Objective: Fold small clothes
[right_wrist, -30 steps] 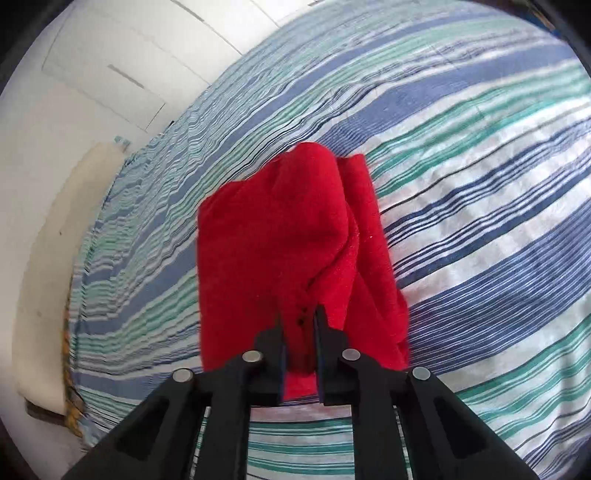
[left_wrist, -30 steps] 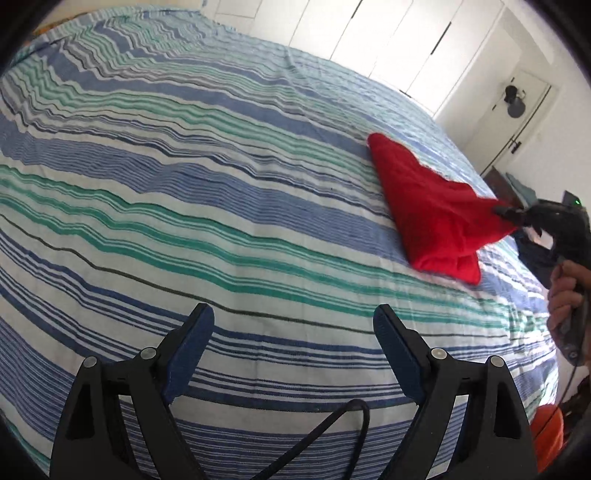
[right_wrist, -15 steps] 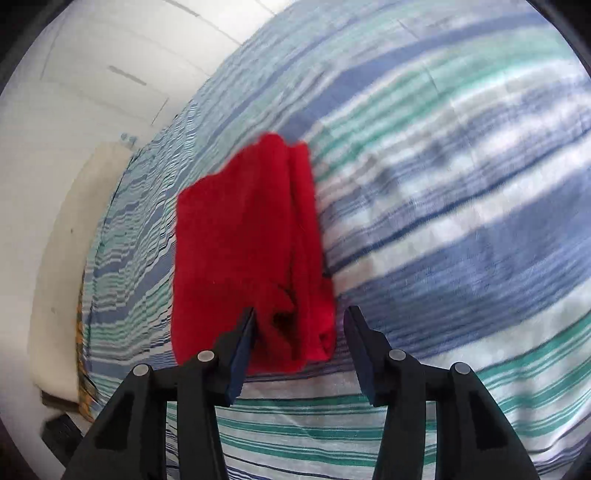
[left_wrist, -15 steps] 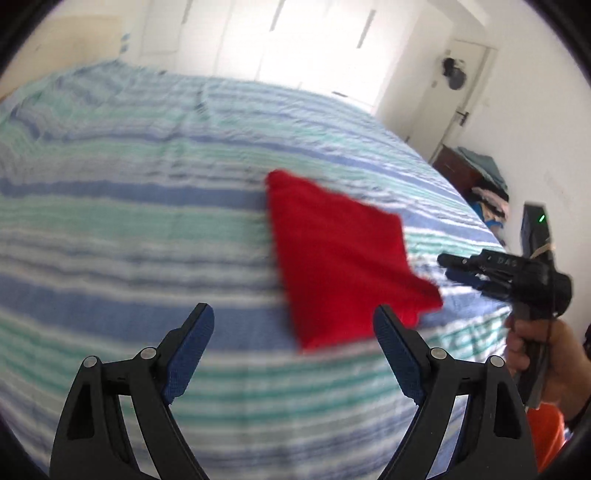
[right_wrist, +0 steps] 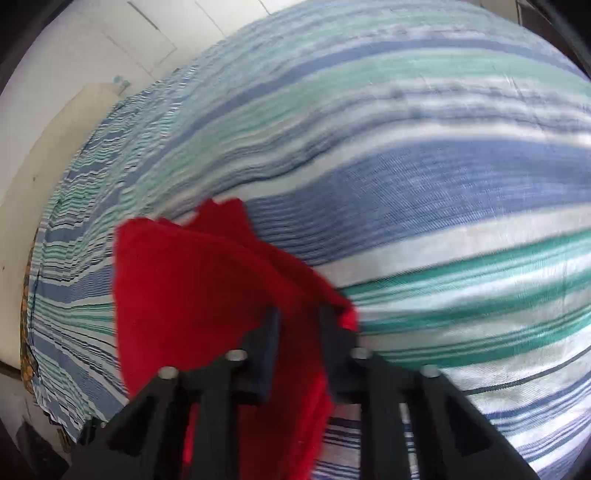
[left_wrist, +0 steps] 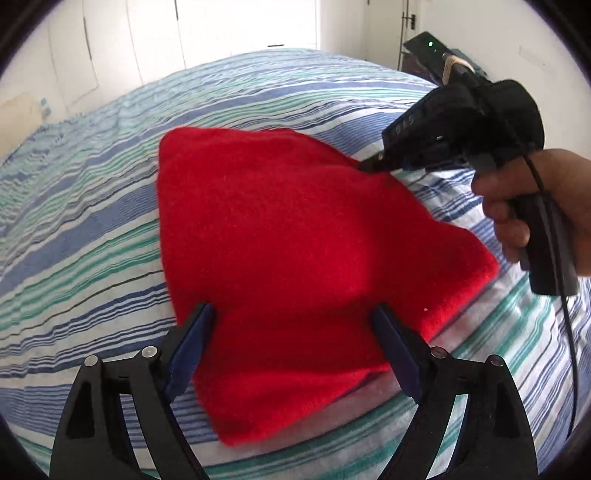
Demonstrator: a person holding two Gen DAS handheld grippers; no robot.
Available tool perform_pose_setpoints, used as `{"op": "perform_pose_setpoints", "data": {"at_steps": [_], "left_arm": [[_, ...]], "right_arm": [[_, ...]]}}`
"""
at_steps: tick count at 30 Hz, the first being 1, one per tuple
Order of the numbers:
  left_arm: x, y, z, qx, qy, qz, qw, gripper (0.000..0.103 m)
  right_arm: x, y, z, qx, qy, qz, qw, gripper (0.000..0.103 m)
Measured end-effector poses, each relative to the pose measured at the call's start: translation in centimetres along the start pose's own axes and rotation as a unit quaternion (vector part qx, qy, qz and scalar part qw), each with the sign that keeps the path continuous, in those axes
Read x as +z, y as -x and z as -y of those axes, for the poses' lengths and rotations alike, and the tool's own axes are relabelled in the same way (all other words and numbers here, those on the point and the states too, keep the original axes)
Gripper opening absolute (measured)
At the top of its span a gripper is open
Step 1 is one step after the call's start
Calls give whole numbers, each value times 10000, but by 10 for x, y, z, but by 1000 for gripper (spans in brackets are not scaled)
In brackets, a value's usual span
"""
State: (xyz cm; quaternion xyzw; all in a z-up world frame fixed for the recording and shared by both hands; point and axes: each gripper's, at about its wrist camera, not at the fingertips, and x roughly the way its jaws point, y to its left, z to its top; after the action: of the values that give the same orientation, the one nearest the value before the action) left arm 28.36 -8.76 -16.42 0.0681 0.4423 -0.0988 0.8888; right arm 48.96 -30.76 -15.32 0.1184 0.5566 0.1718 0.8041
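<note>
Right gripper [right_wrist: 297,325] pinching red cloth [left_wrist: 288,251] corner, left gripper [left_wrist: 291,325] spread, cloth flat on bedspread [left_wrist: 92,221]

We see a bed [left_wrist: 110,206] covered in a sheet striped blue, green and white. Behind it stand white wardrobe doors [left_wrist: 155,40] along a pale wall. A white door [left_wrist: 384,29] with a dark handle stands at the far right, in bright daylight.

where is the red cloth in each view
Left wrist: the red cloth fills the centre, its right corner pinched by the right hand-held gripper.
Right wrist: the red cloth sits lower left, running down between the fingers.
Shared landmark: the striped bedspread.
</note>
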Motion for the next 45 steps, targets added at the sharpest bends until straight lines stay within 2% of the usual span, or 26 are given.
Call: {"op": "perform_pose_setpoints", "data": {"at_steps": [2, 4, 5, 6, 9, 11, 12, 14, 15, 16, 17, 18, 19, 22, 23, 24, 25, 26, 27, 32, 40, 43, 45], "left_arm": [[-4, 7, -3, -73, 130, 42, 9999, 88], [-7, 16, -9, -136, 347, 45, 9993, 88], [-8, 20, -13, -166, 479, 8, 9987, 88], [-9, 22, -14, -176, 574, -40, 9982, 88], [-16, 34, -26, -170, 1034, -286, 9941, 88], [-26, 45, -37, -114, 1385, -401, 9895, 88], [-29, 50, -42, -82, 1514, -437, 9875, 88], [-43, 62, -49, 26, 1743, -511, 9834, 88], [-48, 69, -53, 75, 1815, -538, 9819, 88], [-54, 77, -56, 138, 1877, -543, 9806, 88], [-59, 83, -57, 196, 1913, -532, 9799, 88], [-62, 89, -59, 263, 1948, -522, 9791, 88], [-64, 93, -61, 329, 1985, -518, 9782, 88], [-68, 101, -62, 406, 2026, -485, 9772, 88], [-67, 101, -63, 439, 2009, -487, 9774, 88], [-66, 102, -61, 476, 1980, -484, 9778, 88], [-64, 105, -59, 517, 1944, -454, 9785, 88], [-64, 108, -59, 535, 1916, -418, 9791, 88], [-63, 110, -57, 552, 1876, -389, 9799, 88], [-65, 120, -56, 668, 1777, -381, 9811, 88], [-68, 122, -53, 801, 1626, -412, 9826, 88], [-67, 118, -65, 660, 1776, -408, 9810, 88], [-62, 113, -79, 408, 2053, -387, 9771, 88]], "right_arm": [[-5, 16, -2, 10, 102, 193, 9998, 0], [-11, 42, -19, -260, 588, 446, 9969, 1], [-18, 60, -31, -207, 820, 609, 9946, 4], [-25, 77, -41, -40, 1002, 757, 9921, 5], [-61, 116, -73, 887, 1565, 943, 9792, 5], [-87, 112, -79, 1129, 1710, 803, 9755, 5], [-96, 97, -78, 988, 1680, 584, 9791, 5], [-115, 59, -50, 341, 1448, -7, 9889, 4], [-123, 51, -35, 293, 1289, -122, 9911, 0], [-129, 55, -24, 465, 1102, 24, 9928, 0], [-133, 63, -23, 416, 1003, 146, 9940, 0], [-137, 73, -26, 277, 1000, 204, 9944, 5], [-143, 85, -33, 161, 1107, 286, 9933, 7], [-163, 114, -48, 213, 1292, 544, 9899, 9], [-173, 123, -50, 248, 1270, 617, 9897, 16], [-182, 128, -51, 259, 1237, 678, 9897, 31], [-193, 140, -43, 229, 1185, 743, 9899, 41], [-204, 144, -40, 174, 1122, 816, 9902, 59], [-216, 148, -36, 134, 1024, 900, 9906, 63], [-250, 153, -19, 140, 731, 738, 9945, 63], [-255, 145, -9, 58, 713, 640, 9954, 63], [-249, 146, -12, 185, 691, 640, 9954, 63], [-234, 152, -10, 392, 615, 773, 9943, 63]]}}
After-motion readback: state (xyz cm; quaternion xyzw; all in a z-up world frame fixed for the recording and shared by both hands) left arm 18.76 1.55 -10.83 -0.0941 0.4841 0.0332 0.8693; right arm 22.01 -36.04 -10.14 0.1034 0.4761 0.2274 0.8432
